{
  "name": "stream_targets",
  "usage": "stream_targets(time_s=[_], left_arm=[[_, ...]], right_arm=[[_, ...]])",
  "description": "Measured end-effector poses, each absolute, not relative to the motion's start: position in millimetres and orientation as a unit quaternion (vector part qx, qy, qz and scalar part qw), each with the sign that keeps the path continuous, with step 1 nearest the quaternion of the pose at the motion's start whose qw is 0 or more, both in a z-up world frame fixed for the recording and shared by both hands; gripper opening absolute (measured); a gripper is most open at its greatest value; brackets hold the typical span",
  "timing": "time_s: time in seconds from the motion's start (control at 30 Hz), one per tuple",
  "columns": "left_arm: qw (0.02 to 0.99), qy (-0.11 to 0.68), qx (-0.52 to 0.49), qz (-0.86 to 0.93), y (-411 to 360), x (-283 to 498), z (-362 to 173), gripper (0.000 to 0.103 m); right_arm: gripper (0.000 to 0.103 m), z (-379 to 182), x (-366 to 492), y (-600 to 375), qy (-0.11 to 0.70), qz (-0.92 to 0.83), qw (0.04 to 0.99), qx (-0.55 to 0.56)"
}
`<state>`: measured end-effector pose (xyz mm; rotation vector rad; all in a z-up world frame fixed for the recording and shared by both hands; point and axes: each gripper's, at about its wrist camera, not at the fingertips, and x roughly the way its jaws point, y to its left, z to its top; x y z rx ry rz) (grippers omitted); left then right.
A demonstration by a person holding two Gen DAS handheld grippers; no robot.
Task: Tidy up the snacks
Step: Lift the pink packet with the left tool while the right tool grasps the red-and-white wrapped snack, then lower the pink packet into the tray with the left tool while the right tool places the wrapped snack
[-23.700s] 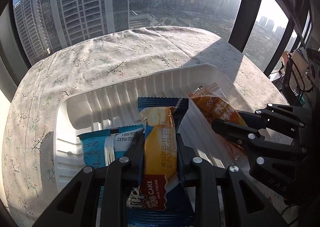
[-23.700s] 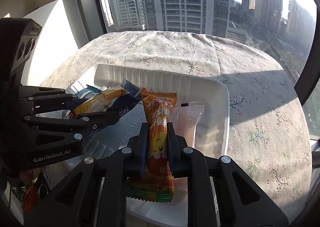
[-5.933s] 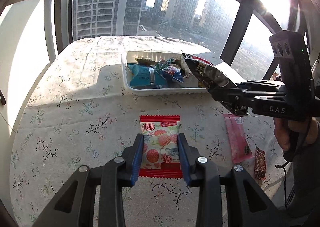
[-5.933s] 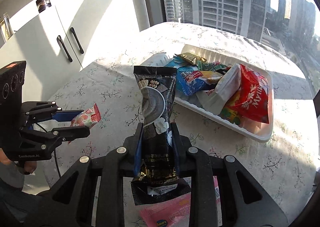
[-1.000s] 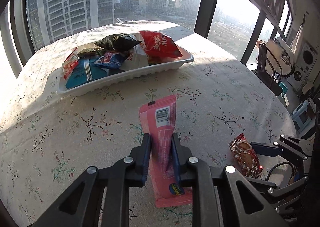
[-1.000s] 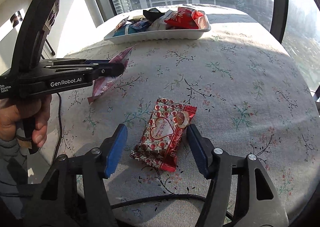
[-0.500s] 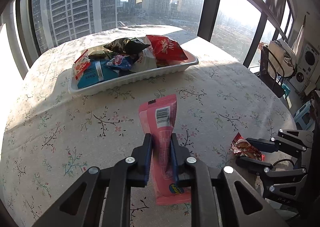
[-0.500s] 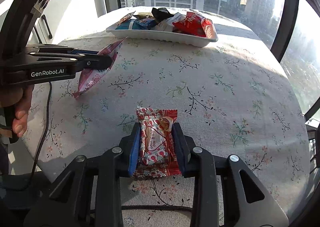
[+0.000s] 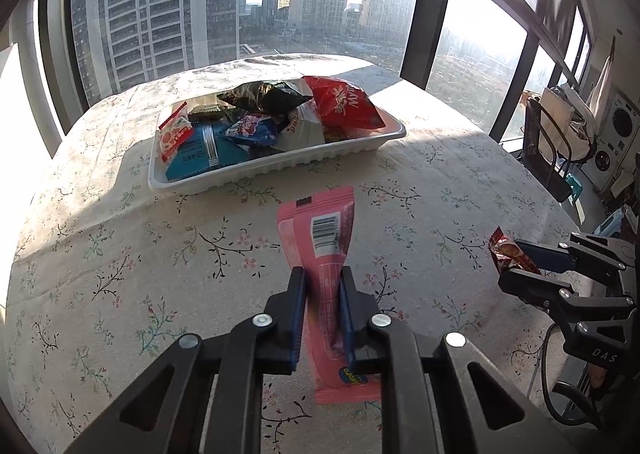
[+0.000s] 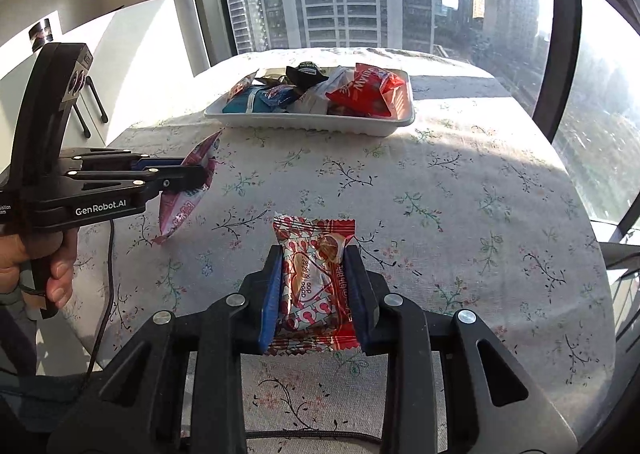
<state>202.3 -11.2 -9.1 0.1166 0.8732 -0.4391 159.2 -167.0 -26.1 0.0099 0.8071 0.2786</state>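
Left tool (image 9: 322, 286) clamps pink packet (image 9: 320, 238), white tray (image 9: 280, 164) ahead

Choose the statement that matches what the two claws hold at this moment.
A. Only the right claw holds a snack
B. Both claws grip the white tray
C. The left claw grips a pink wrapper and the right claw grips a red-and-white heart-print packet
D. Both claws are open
C: the left claw is shut on the pink wrapper, and the right claw is shut on the heart-print packet, both short of the white tray.
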Motion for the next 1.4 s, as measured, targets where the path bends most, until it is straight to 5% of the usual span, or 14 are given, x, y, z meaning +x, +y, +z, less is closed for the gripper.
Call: stream_targets(time_s=[0.2, 0.27, 0.4, 0.47, 0.53, 0.67, 1.4], left_arm=[[0.863, 0.444, 0.117, -0.211, -29.9, 204.7, -20.6, 0.019], [0.857, 0.452, 0.135, -0.207, -35.4, 203.9, -26.5, 0.027], [0.858, 0.452, 0.146, -0.194, -34.3, 204.5, -26.8, 0.059], [0.853, 0.46, 0.158, -0.191, -34.2, 205.2, -30.2, 0.058], [0.847, 0.465, 0.161, -0.201, -34.4, 204.4, -34.1, 0.034], [0.842, 0.467, 0.165, -0.214, -36.8, 200.2, -34.6, 0.022], [0.905, 0.393, 0.006, -0.16, 52.0, 284.4, 60.7, 0.02]], right_arm=[[0.028, -31.5, 159.1, -163.0, 0.397, 0.142, 0.907, 0.007], [0.028, -32.2, 157.6, -162.4, 0.396, 0.145, 0.907, 0.007], [0.028, -34.3, 156.1, -163.8, 0.397, 0.147, 0.906, 0.008], [0.028, -35.8, 155.7, -164.6, 0.398, 0.148, 0.905, 0.009], [0.028, -36.5, 156.6, -164.1, 0.398, 0.151, 0.905, 0.009], [0.028, -36.9, 156.3, -163.7, 0.398, 0.153, 0.905, 0.009], [0.028, 33.2, 222.2, -187.7, 0.329, 0.172, 0.926, 0.067]])
